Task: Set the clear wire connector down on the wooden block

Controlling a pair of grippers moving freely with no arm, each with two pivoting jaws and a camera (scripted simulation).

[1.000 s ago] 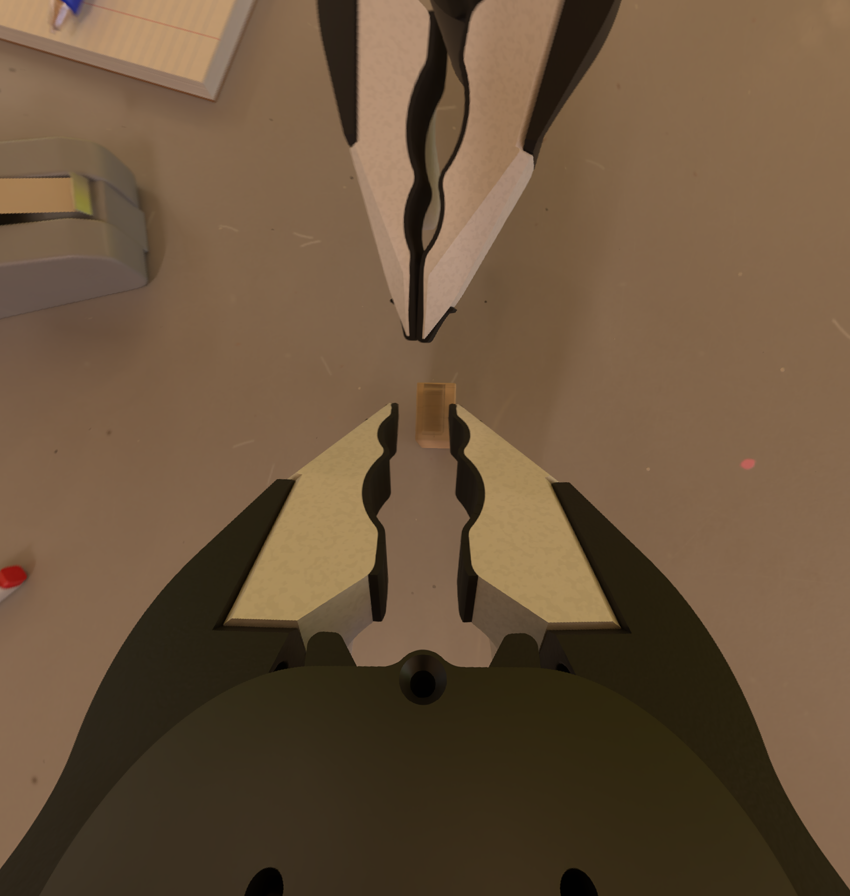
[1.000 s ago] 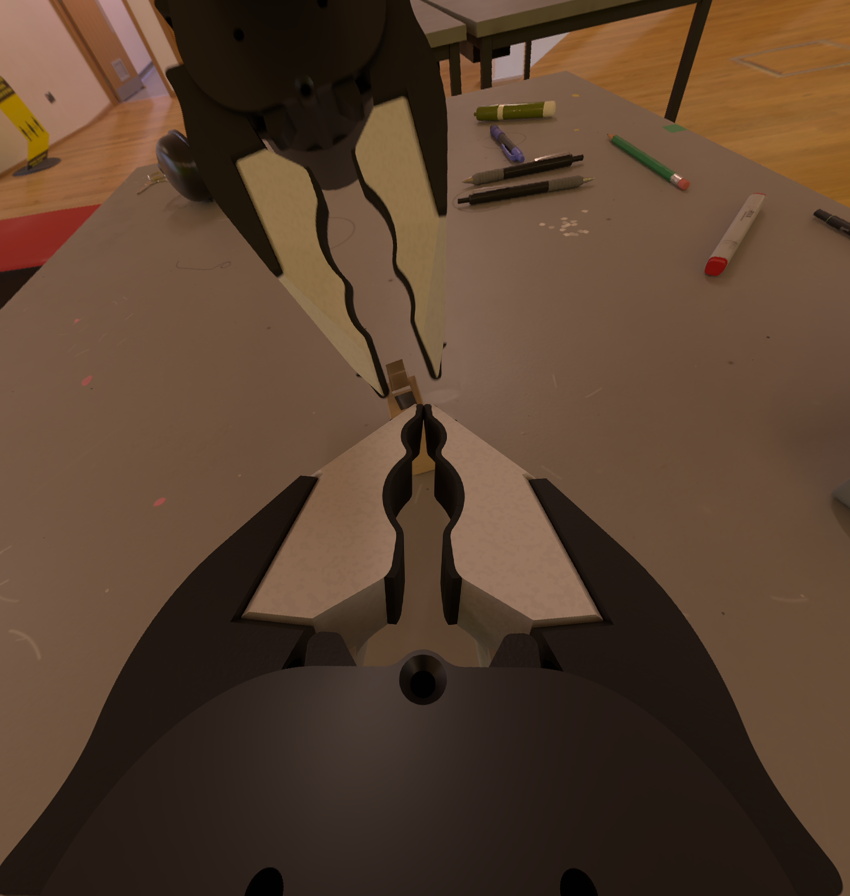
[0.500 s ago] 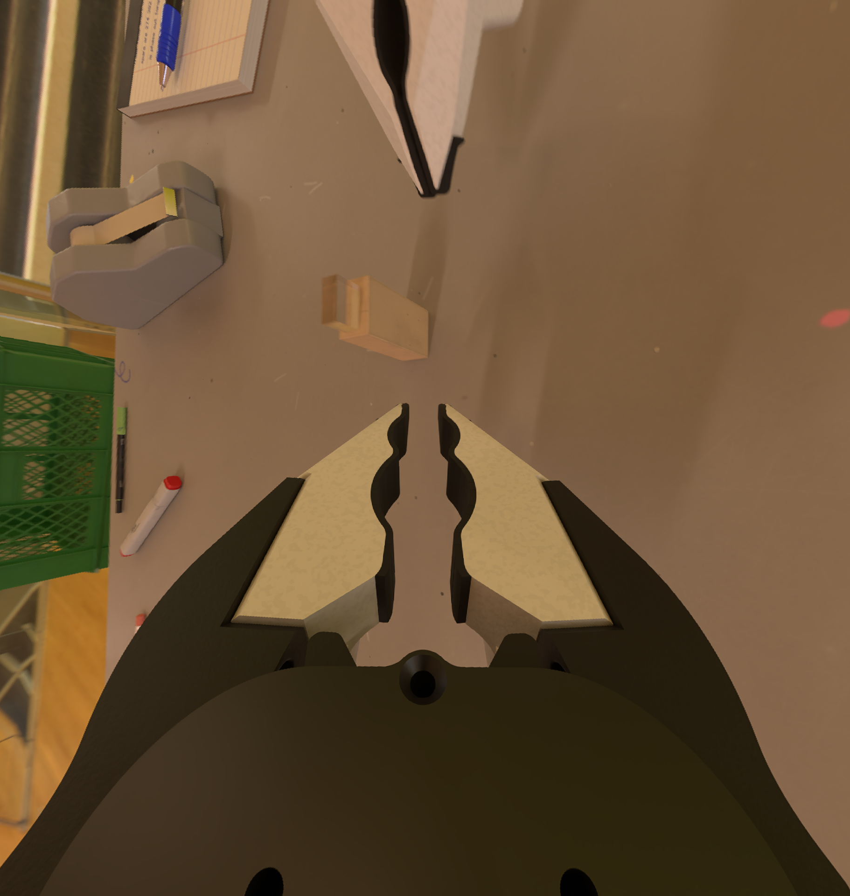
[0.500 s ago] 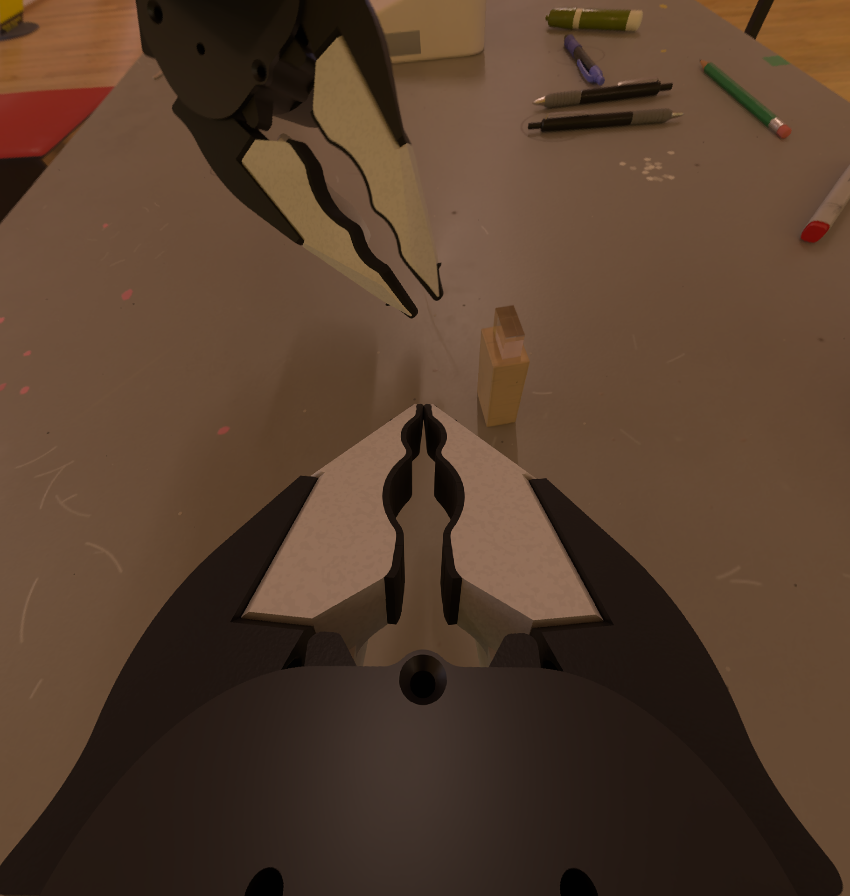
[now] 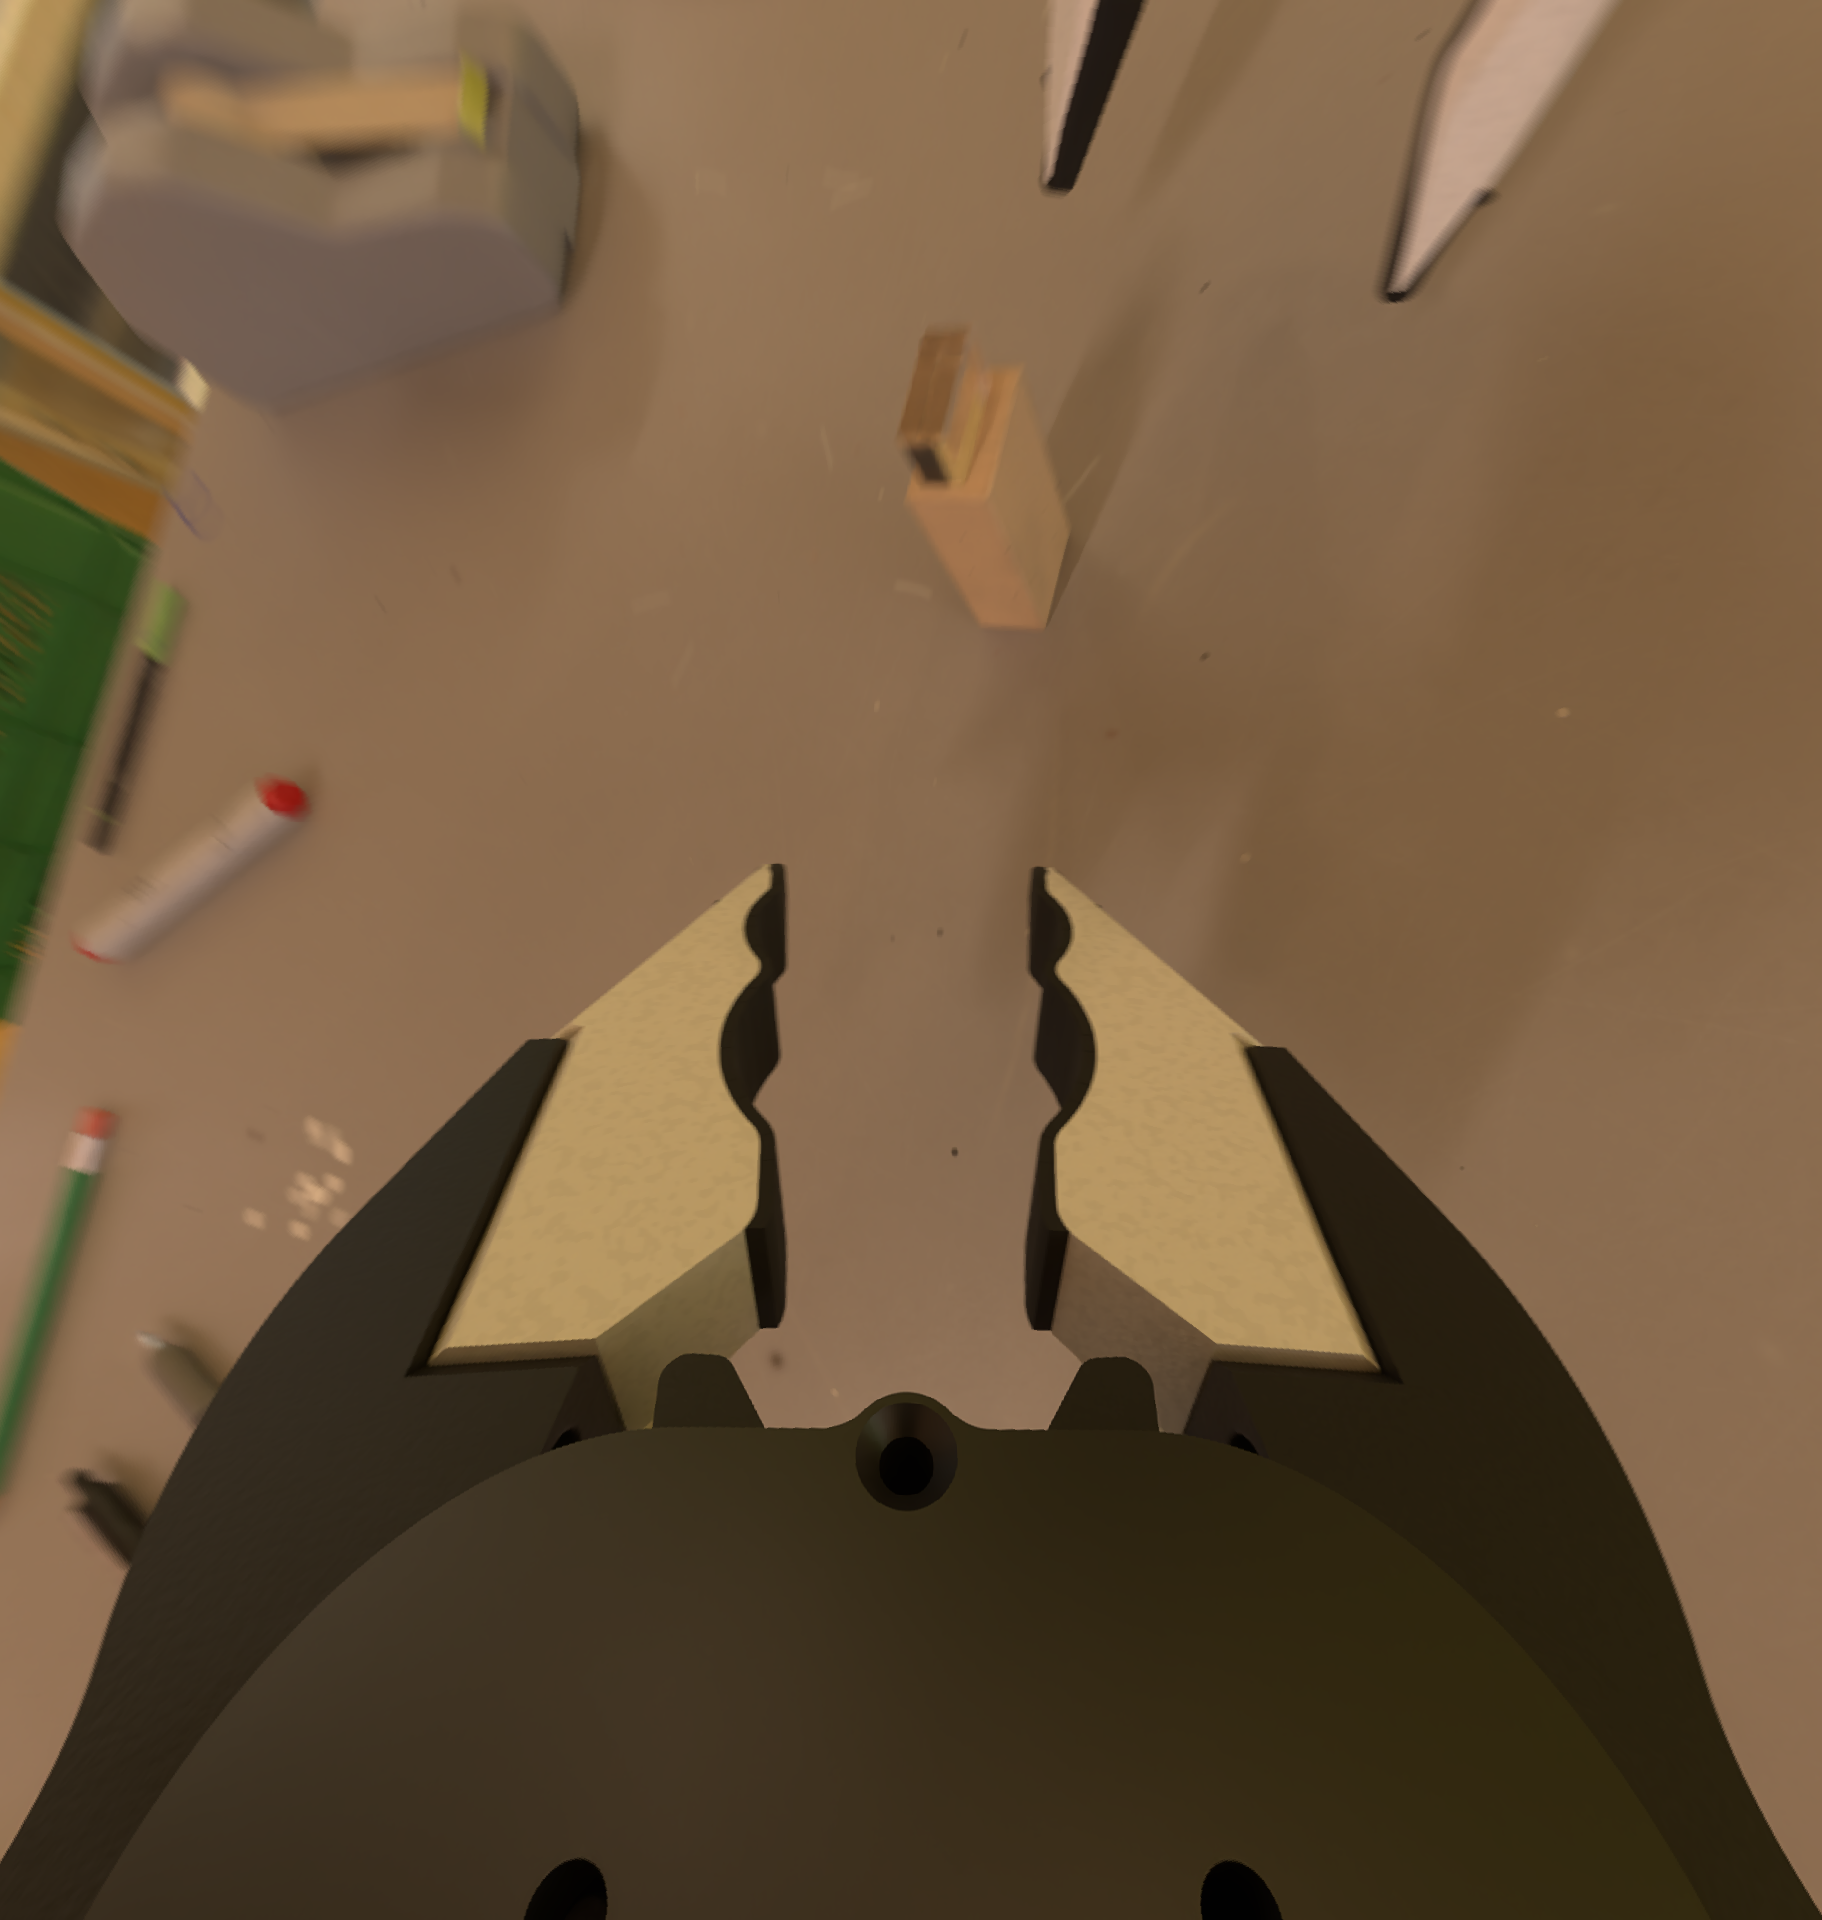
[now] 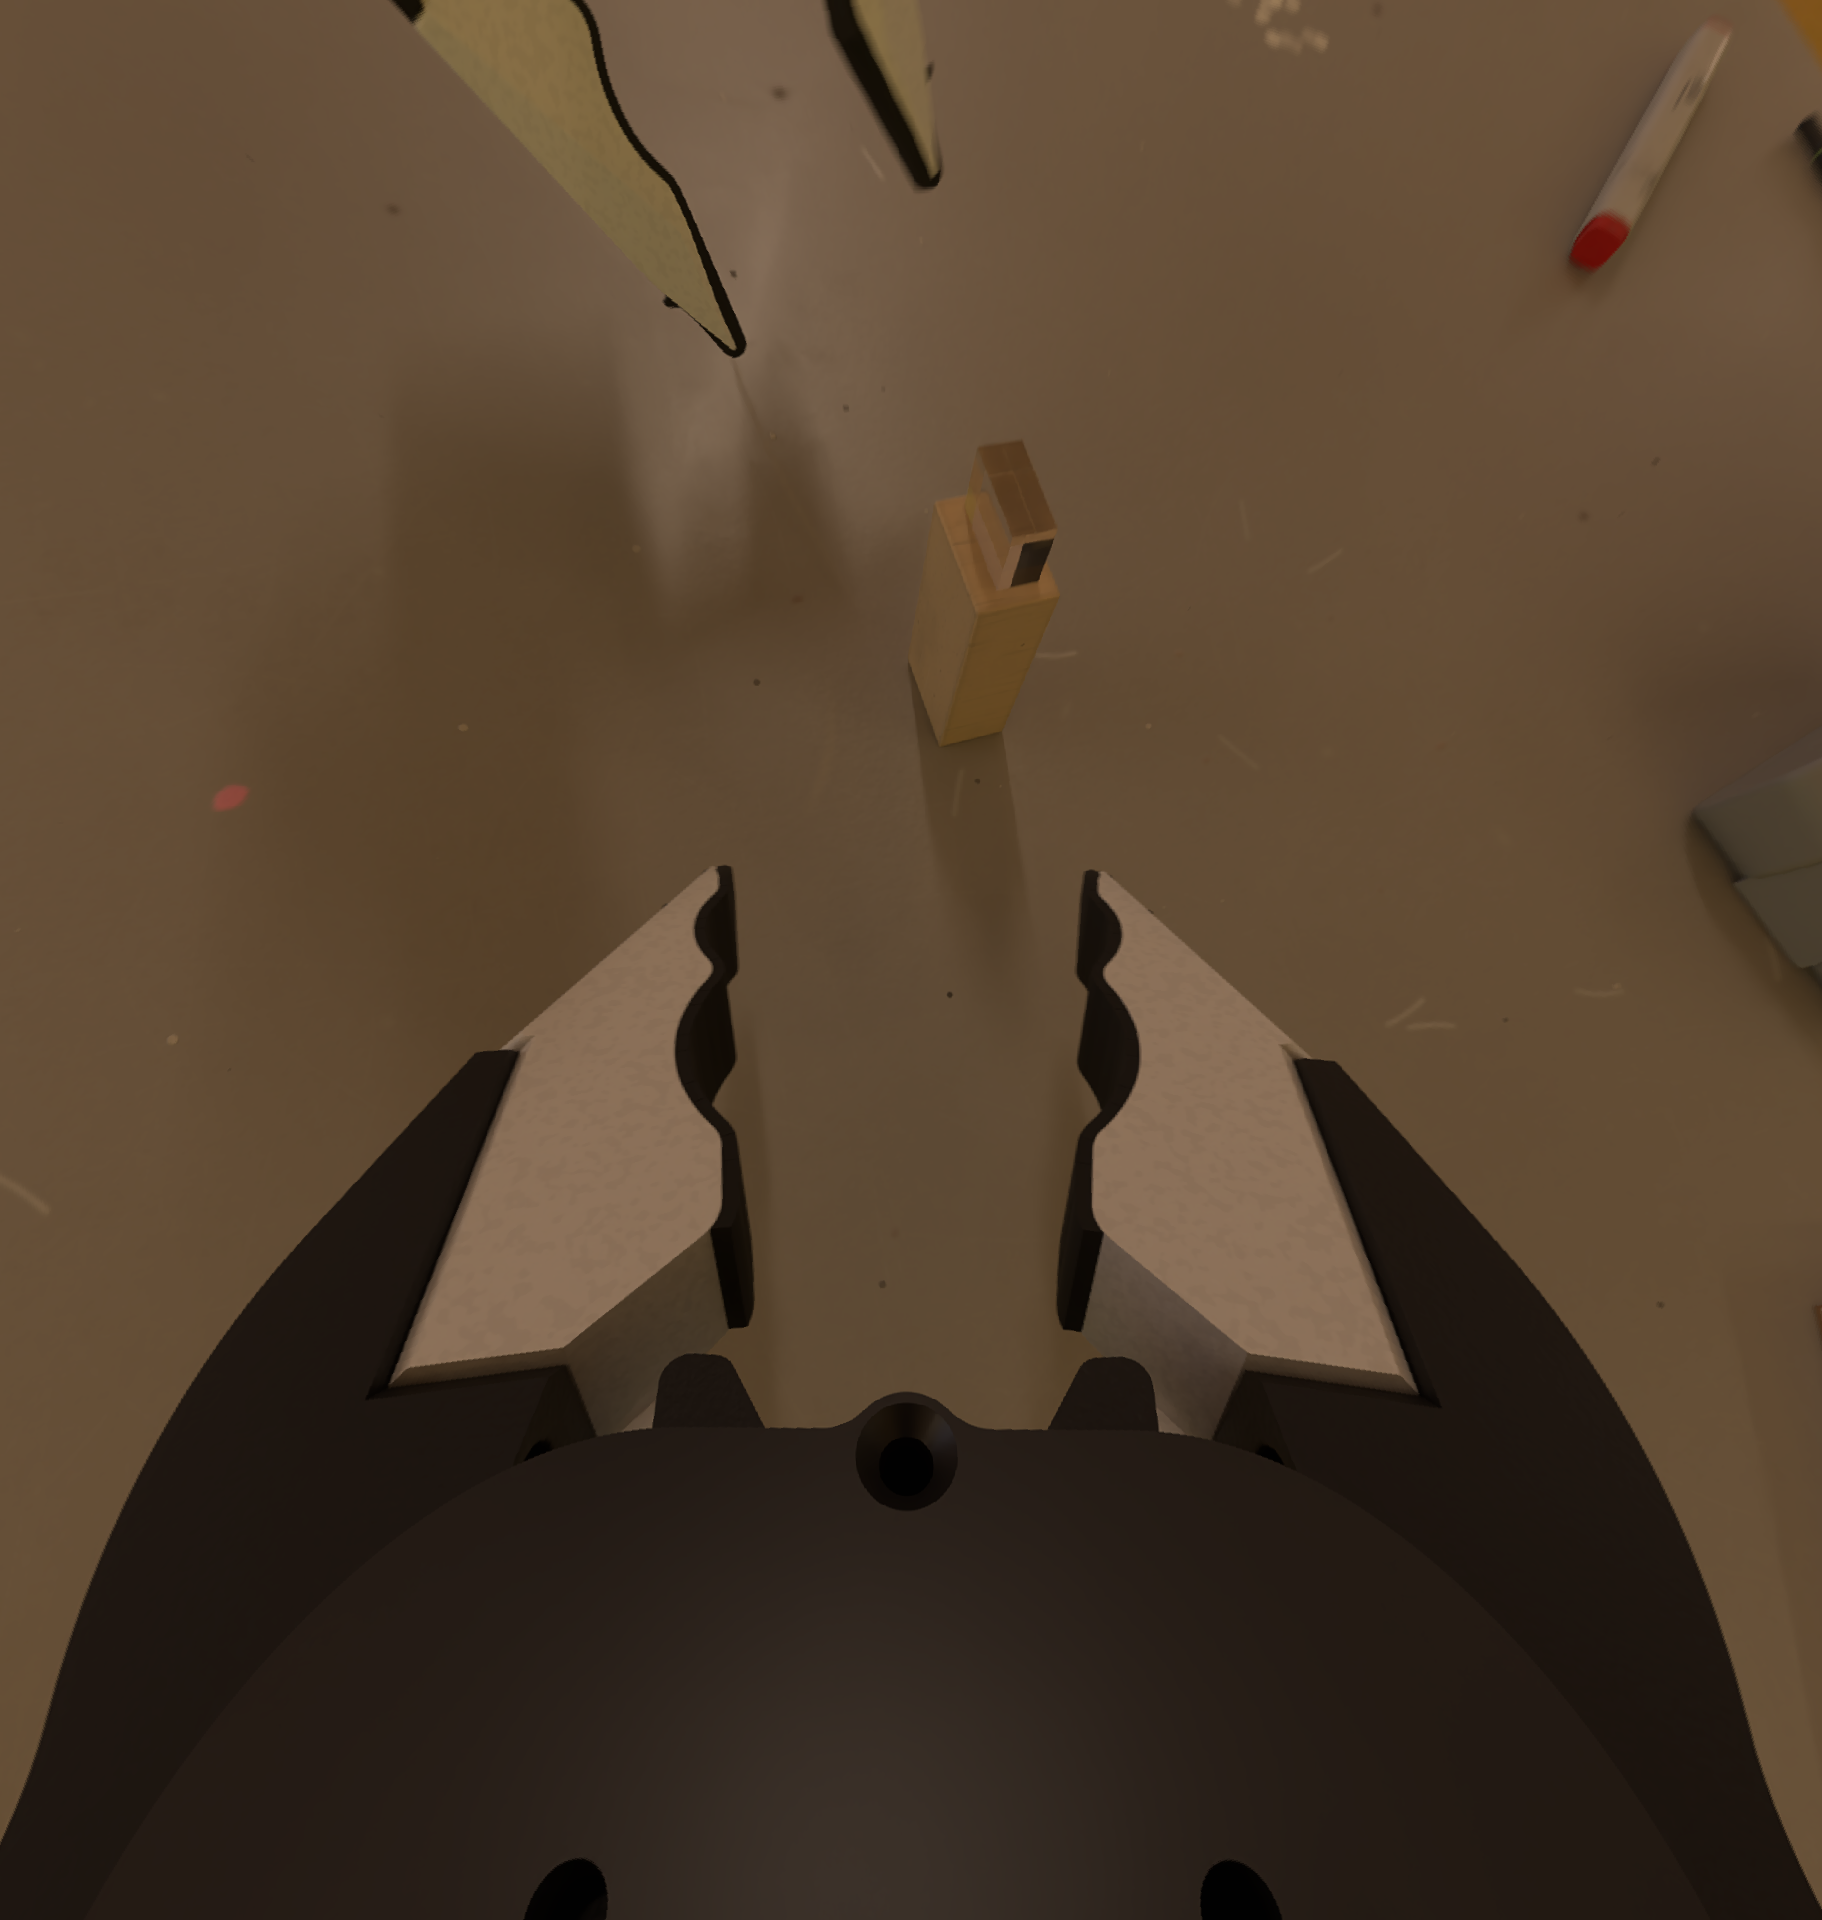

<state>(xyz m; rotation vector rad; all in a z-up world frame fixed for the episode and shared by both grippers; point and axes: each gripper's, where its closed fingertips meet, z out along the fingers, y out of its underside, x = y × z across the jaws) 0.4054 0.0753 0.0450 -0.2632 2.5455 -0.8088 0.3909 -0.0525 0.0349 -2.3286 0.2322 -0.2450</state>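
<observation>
Left gripper (image 5: pixel 907 868): jaws stand wide with nothing between them, above bare counter (image 5: pixel 1509 935), short of the block.
Right gripper (image 6: pixel 907 871): jaws also wide and empty; its fingertips (image 5: pixel 1068 156) show in the left wrist view beyond the block.
Block (image 6: pixel 974 644): pale wood, upright on the counter, ahead of both grippers and apart from each.
Connector (image 6: pixel 1016 514): clear, with a dark end face, resting on top of the block, touching it; neither gripper touches it. In the left wrist view it (image 5: pixel 936 426) sits at the block's (image 5: pixel 1000 520) upper end.
Tape dispenser (image 5: pixel 315 208): grey, blurred, well to the left of the block in the left wrist view.
Marker (image 5: pixel 190 868): white with a red cap, lying left of the block, near the counter edge.
Crate (image 5: pixel 24 748): green, past the counter edge beyond the marker, blurred.
Pencil (image 5: pixel 39 1314): green, farther from the block than the marker, along the same edge.
Red spot (image 6: pixel 229 797): small mark on the counter, left of the block in the right wrist view.
</observation>
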